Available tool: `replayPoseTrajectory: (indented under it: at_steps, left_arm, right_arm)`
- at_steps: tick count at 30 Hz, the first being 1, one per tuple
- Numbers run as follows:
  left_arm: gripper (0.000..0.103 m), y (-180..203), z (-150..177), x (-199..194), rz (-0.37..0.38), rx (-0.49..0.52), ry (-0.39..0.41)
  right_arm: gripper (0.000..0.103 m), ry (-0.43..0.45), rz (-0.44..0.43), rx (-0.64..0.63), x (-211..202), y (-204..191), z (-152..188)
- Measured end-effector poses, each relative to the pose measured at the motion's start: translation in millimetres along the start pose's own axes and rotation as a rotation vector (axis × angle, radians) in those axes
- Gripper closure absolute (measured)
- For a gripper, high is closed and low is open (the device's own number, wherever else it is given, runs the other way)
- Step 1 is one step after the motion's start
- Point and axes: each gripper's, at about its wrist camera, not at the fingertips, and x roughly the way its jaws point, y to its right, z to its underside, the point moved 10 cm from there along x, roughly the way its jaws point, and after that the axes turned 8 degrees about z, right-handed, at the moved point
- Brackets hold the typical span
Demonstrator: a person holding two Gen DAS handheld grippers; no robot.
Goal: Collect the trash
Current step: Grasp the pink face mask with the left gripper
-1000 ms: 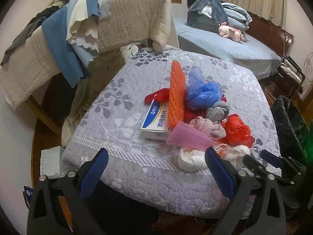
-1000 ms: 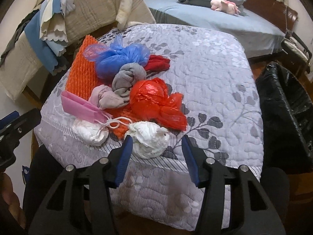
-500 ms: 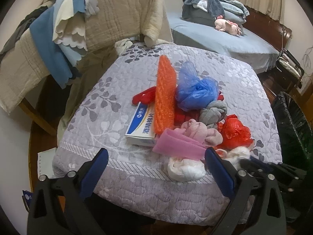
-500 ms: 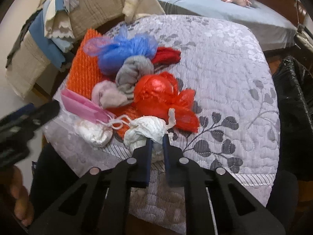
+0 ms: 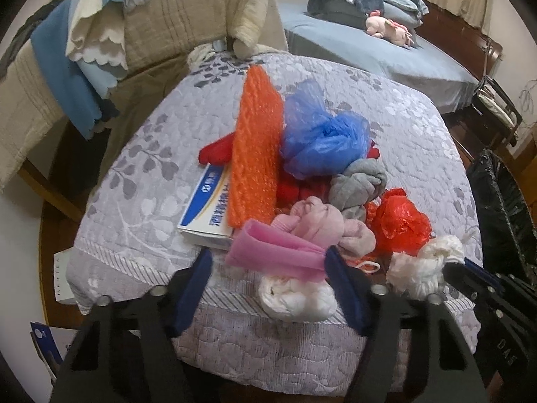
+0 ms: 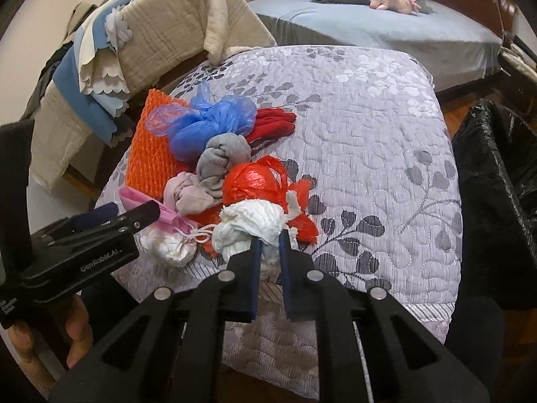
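Narrowed since a second ago, right gripper (image 6: pixel 267 252) pinches crumpled white plastic wad (image 6: pixel 250 223); left gripper (image 5: pixel 268 280) spread.

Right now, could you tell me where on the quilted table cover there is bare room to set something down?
The grey leaf-patterned quilt lies bare on its whole right side, between the crumpled red plastic bag and the black bin bag, and along the far edge. A narrower bare strip runs left of the white-and-blue box. The near-left corner is crowded: both grippers work there.
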Motion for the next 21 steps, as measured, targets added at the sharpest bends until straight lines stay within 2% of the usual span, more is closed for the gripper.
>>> replayPoseTrajectory:
  at_steps: [2, 5, 7, 11, 21]
  left_arm:
    - [0.068, 1, 3, 3, 0.012, -0.002, -0.019]
    - [0.079, 0, 6, 3, 0.03, -0.017, -0.028]
    - [0.083, 2, 6, -2, 0.032, -0.012, -0.018]
    - [0.087, 5, 2, -17, 0.035, -0.009, 0.004]
    - [0.087, 18, -19, -50, 0.043, 0.01, 0.076]
  right_arm:
    - [0.093, -0.001, 0.001, 0.004, 0, 0, 0]
    - [0.093, 0.002, 0.002, 0.007, -2, 1, 0]
    - [0.093, 0.007, 0.003, 0.008, -5, 1, 0]
    - [0.093, 0.028, 0.006, 0.017, -16, 6, -4]
    - [0.092, 0.081, 0.016, 0.047, -40, 19, -12]
